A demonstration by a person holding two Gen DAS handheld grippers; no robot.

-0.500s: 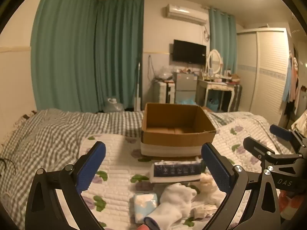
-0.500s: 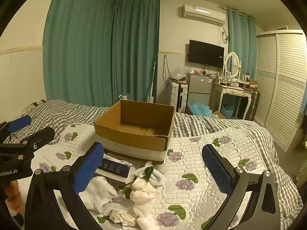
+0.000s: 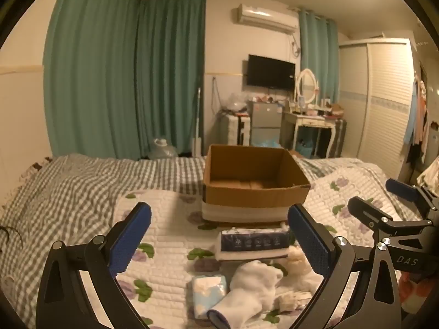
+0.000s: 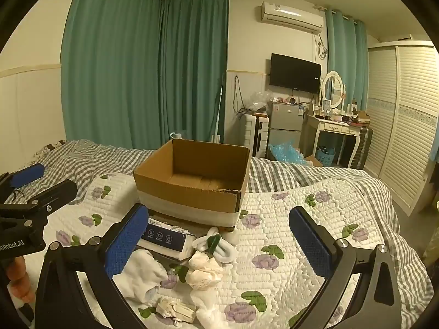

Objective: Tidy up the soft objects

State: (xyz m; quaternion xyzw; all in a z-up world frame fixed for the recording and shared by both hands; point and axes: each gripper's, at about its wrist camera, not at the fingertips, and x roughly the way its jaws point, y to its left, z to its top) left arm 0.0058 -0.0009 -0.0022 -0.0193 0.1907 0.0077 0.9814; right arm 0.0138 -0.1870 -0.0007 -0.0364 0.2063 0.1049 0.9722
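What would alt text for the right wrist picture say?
An open right gripper hovers over white socks and rolled soft items on a floral quilt, with an empty cardboard box just beyond. The left gripper shows at the left edge.

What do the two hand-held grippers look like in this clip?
Both match: black angular frames with triangular cut-outs and silver screw heads, each finger faced with a blue textured pad. The left hand-held gripper carries white lettering ending "nRobot.AI" on its side; the right hand-held gripper shows "DAS". No cables or sleeves visible.
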